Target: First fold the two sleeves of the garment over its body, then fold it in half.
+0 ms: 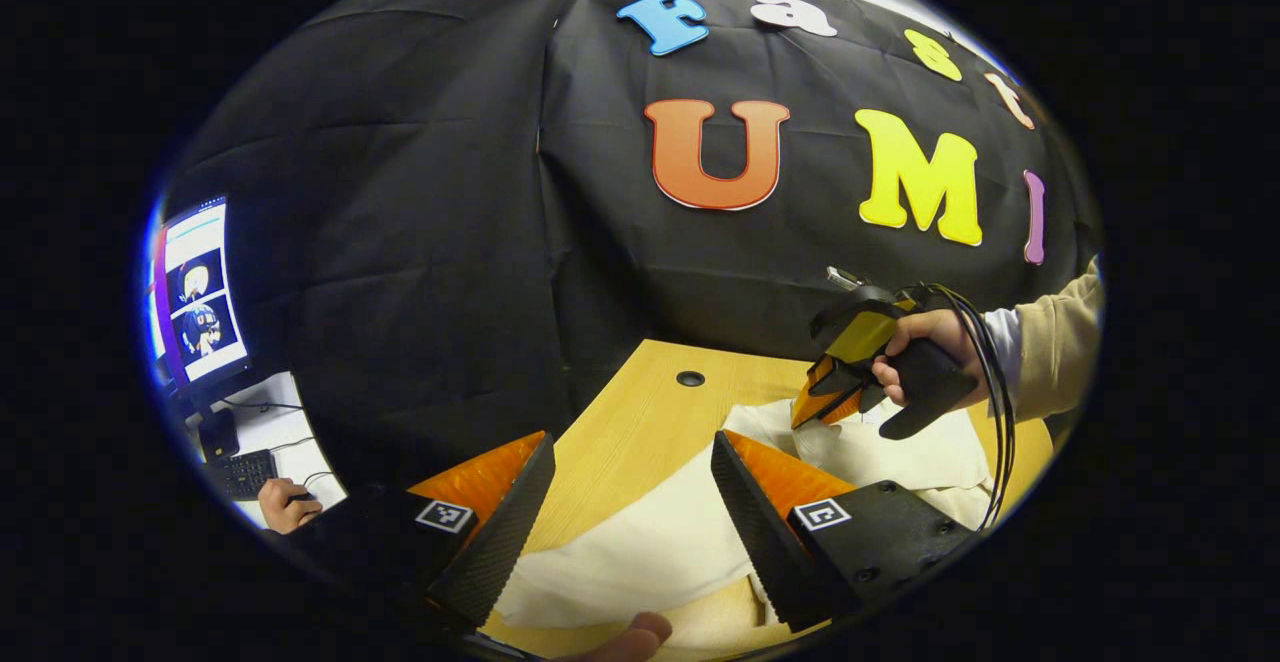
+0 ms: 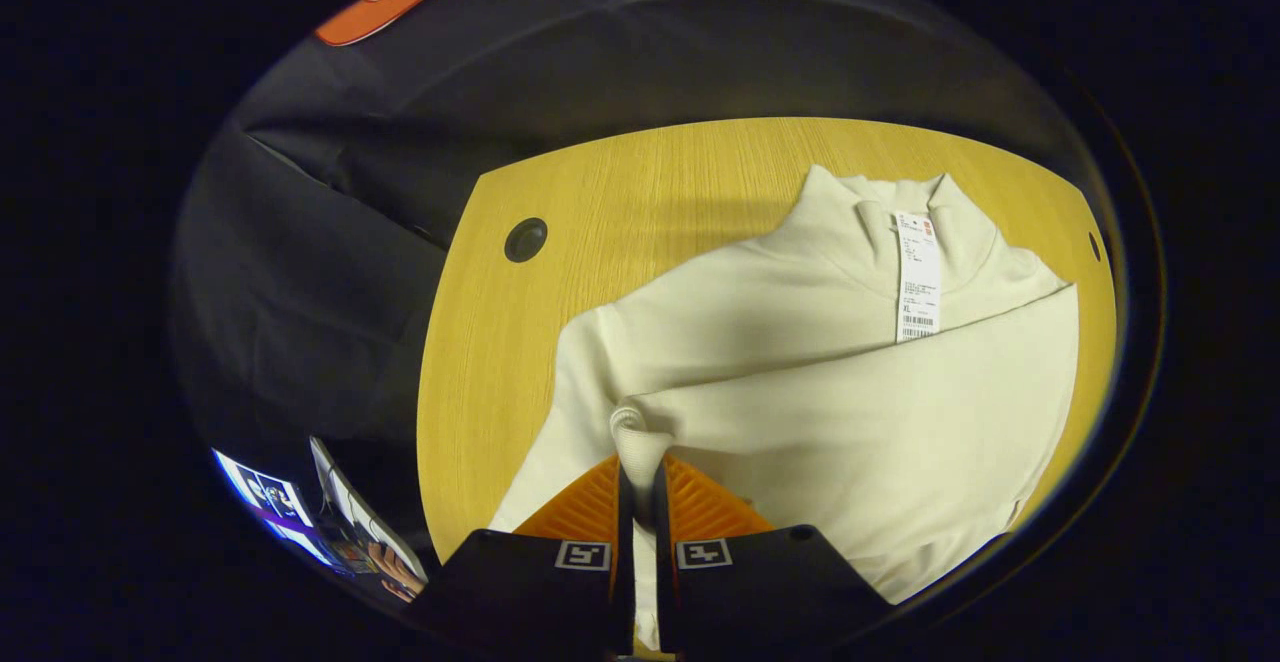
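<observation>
In the left gripper view, the left gripper (image 1: 632, 502) is hovering low over a wooden table (image 1: 640, 412), its two fingers standing wide apart with nothing between them; a cream garment (image 1: 640, 542) is lying on the table just beyond and beneath them. Farther off, a hand (image 1: 925, 352) in a beige sleeve (image 1: 1060, 342) is holding the right gripper (image 1: 815, 412), whose tips are pointing down at the cloth. At the far left a monitor (image 1: 200, 287) is glowing above a keyboard (image 1: 245, 472). In the right gripper view, the right gripper (image 2: 640, 472) is pinching the ribbed cuff (image 2: 632, 430) of a sleeve between fingers closed almost together, and the sleeve is lying drawn across the garment's body toward its left side. The garment (image 2: 800, 392) is lying spread on the table (image 2: 500, 342), collar (image 2: 880, 207) at the far edge, with a white paper tag (image 2: 918, 277) hanging from the neck. The cloth is looking soft, light and limp (it is creasing and draping wherever it is lifted), so it will likely sag and slide if held by one point alone; the thicker cuffs, the hem and the shoulder seams are probably offering the firmest places to take hold.
</observation>
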{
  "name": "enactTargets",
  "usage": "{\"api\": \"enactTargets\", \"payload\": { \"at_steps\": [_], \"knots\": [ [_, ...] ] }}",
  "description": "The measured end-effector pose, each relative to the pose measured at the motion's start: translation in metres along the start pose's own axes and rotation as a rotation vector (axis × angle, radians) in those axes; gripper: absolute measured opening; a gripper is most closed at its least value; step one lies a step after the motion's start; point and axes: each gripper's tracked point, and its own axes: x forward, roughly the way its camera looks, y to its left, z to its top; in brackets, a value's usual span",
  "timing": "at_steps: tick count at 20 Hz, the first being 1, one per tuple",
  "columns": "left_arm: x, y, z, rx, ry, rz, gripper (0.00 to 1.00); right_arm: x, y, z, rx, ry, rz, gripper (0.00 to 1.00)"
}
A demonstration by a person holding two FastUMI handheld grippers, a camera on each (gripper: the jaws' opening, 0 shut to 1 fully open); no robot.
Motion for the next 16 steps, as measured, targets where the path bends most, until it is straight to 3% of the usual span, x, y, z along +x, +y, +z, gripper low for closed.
{"api": "enactTargets", "payload": {
  "at_steps": [4, 7, 8, 10, 11, 13, 16],
  "knots": [
    [-0.002, -0.002, -0.008, -0.009, 0.024, -0.007, 1.0, 0.007, 0.011, -0.005, 0.0, 0.004, 0.028, 0.14],
    [-0.004, 0.003, -0.011, -0.015, 0.028, 0.01, 1.0, -0.006, 0.023, -0.001, 0.031, -0.014, 0.079, 0.35],
    [-0.005, 0.004, -0.012, -0.015, 0.029, 0.016, 1.0, -0.007, 0.024, -0.002, 0.027, -0.021, 0.08, 0.38],
    [-0.008, 0.01, -0.013, -0.013, 0.031, 0.036, 1.0, -0.021, 0.029, 0.0, 0.023, -0.038, 0.109, 0.51],
    [-0.008, 0.013, -0.015, -0.011, 0.034, 0.047, 1.0, -0.027, 0.026, 0.003, 0.012, -0.061, 0.1, 0.67],
    [-0.01, 0.022, -0.021, 0.005, 0.05, 0.072, 1.0, -0.052, 0.015, 0.014, 0.017, -0.115, 0.083, 0.9],
    [-0.016, 0.035, -0.028, 0.021, 0.081, 0.12, 1.0, -0.089, -0.002, 0.028, -0.002, -0.198, 0.085, 0.84]
  ]
}}
